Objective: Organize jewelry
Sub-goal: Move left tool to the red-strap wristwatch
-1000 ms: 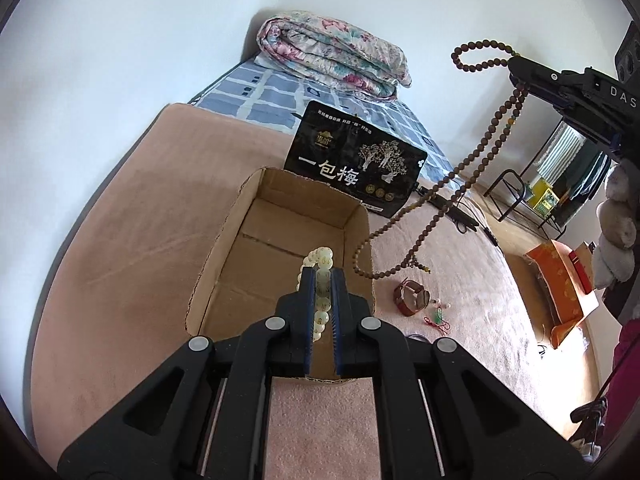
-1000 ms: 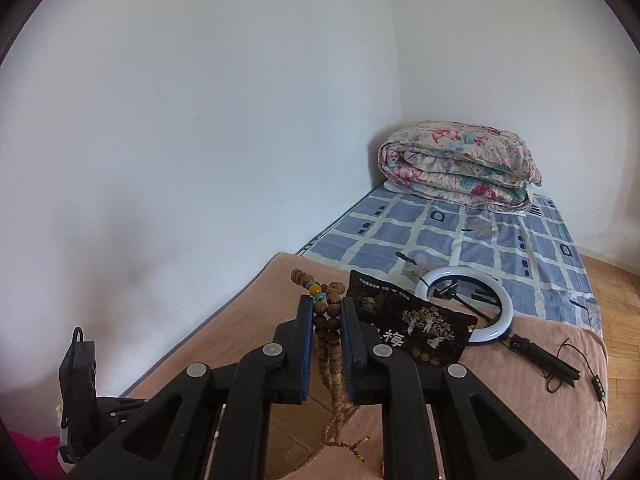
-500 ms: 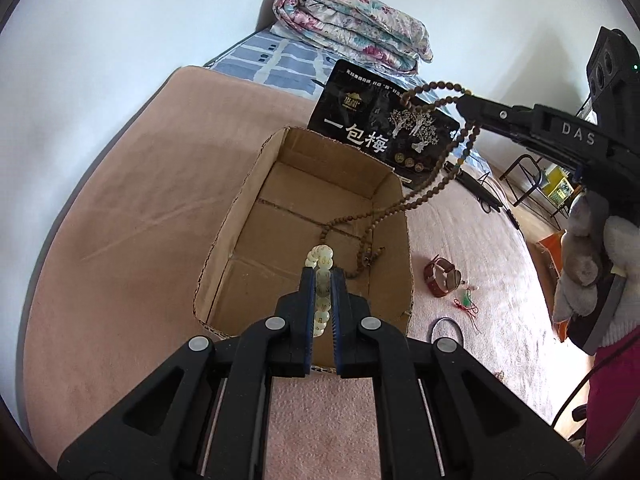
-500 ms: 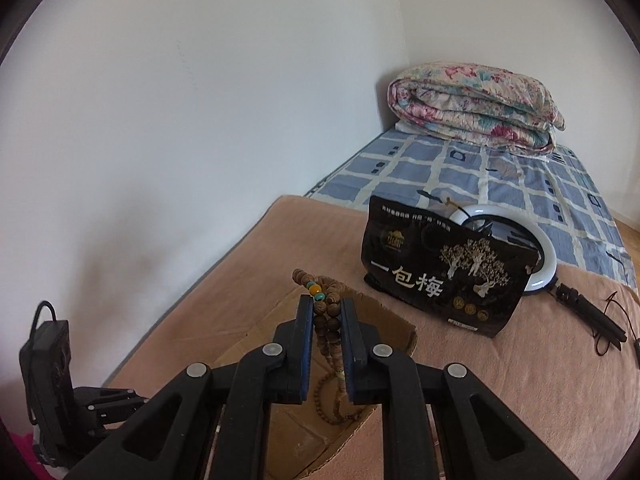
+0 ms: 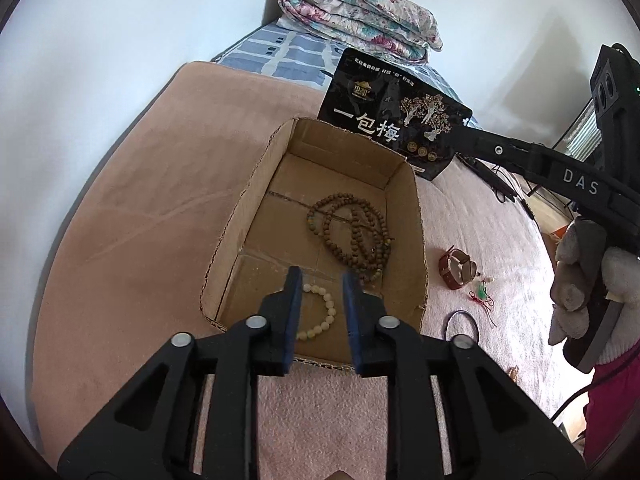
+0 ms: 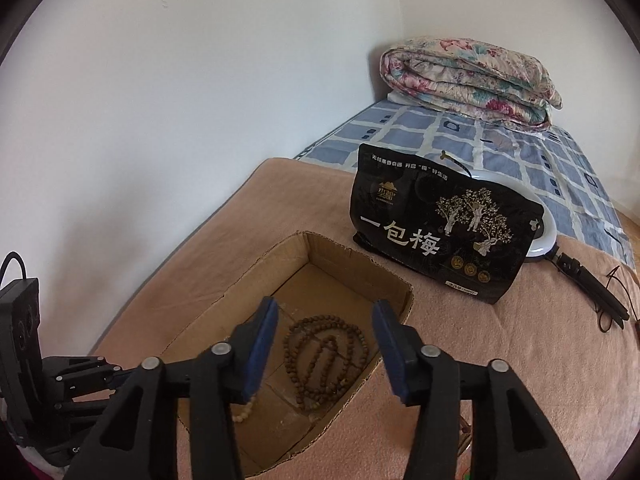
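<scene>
Moments after two releases, both strings of beads lie inside the open brown cardboard box (image 5: pixel 280 184) on the tan blanket (image 5: pixel 132 216) of the bed. At left, the left gripper (image 5: pixel 319 280) hangs over the box's near end, its jaws opening and pinching nothing; a second ago they were pressed together on the pale cream bead bracelet (image 5: pixel 322 314), which now rests on the box floor just below and between them. Further right in the box, the long brown wooden bead necklace (image 5: pixel 352 232) lies coiled in loose loops, apart from the bracelet. The right gripper (image 6: pixel 325 312), which half a second ago dangled that necklace over the box, has come down above it, and its jaws are also opening, spread wide with nothing between the pads; the necklace (image 6: pixel 326 354) shows beneath them on the cardboard. To the right of the box, still out on the blanket, wait a brown leather-strap wristwatch (image 5: pixel 456 270), a small red-and-green cord charm (image 5: pixel 482 294) and a thin dark ring-shaped bangle (image 5: pixel 462 322). Behind the box leans a black printed snack bag (image 5: pixel 396 128). With two pieces stowed, the sorting looks only partly done; the watch seems the likely next pick.
</scene>
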Available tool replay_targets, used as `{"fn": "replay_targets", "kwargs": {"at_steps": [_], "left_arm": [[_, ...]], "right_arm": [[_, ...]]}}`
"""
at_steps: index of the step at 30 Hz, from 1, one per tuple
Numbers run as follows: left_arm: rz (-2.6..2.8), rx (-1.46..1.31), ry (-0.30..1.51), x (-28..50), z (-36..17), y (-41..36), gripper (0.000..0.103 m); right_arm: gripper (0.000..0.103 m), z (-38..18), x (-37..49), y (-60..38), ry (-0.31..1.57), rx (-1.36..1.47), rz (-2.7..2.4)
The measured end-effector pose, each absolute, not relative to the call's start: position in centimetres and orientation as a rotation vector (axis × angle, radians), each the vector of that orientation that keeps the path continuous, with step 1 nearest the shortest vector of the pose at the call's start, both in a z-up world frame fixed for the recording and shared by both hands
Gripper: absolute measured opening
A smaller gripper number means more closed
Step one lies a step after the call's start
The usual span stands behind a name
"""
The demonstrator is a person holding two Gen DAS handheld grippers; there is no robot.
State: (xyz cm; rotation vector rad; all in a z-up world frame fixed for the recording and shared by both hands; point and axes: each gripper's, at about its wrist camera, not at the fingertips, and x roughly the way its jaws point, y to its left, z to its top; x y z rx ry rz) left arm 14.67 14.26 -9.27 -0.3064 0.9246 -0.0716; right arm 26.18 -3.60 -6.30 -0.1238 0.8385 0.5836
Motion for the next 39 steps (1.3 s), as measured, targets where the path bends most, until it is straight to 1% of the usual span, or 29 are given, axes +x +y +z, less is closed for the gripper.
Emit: {"fn": "replay_targets", "kwargs": {"at_steps": [1,3,5,7,9,11,15,17,19,23,29,39], "left_arm": [[-0.07,-0.302,0.917,14.5,-9.1,14.2,0.03],[-0.076,-0.292,0.905,14.3,-8.6,13.9,0.03],[-0.076,-0.279,0.89,13.9,-8.1,13.5,0.03],[-0.085,-0.274,0.876,13.7,-7.6,13.1,0.03],[-0.097,-0.264,0.862,13.4,-7.2,12.6,0.03],[-0.105,-0.24,0.843,13.1,-6.7,11.9,0.03],[-0.123,-0.199,0.81,12.6,-5.9,10.1,0.031],[-0.139,-0.175,0.803,12.3,-5.5,8.8,0.031],[-0.156,-0.149,0.803,12.2,-5.2,7.5,0.031],[-0.206,-0.089,0.812,12.0,-5.2,4.2,0.031],[-0.264,-0.062,0.858,12.9,-6.0,0.3,0.032],[-0.303,-0.125,0.941,16.1,-8.5,-2.4,0.032]], "right_arm": [[0.065,-6.0,25.9,-3.8,0.831,-0.123,0.578],[0.067,-5.6,25.5,-4.4,0.823,-0.115,0.57],[0.073,-5.1,25.0,-5.2,0.816,-0.111,0.554],[0.077,-4.6,24.4,-6.2,0.807,-0.11,0.536],[0.079,-4.1,23.7,-7.3,0.8,-0.113,0.517],[0.083,-3.7,23.0,-8.6,0.79,-0.117,0.492],[0.087,-2.8,21.3,-11.8,0.769,-0.115,0.431],[0.096,-2.3,20.4,-13.8,0.748,-0.087,0.399],[0.103,-2.0,19.7,-16.2,0.723,-0.04,0.357],[0.103,-2.2,18.9,-20.9,0.722,0.035,0.286],[0.103,-4.2,18.2,-26.5,0.772,0.049,0.167],[0.102,-8.4,16.6,-30.6,0.865,0.028,0.191]]}}
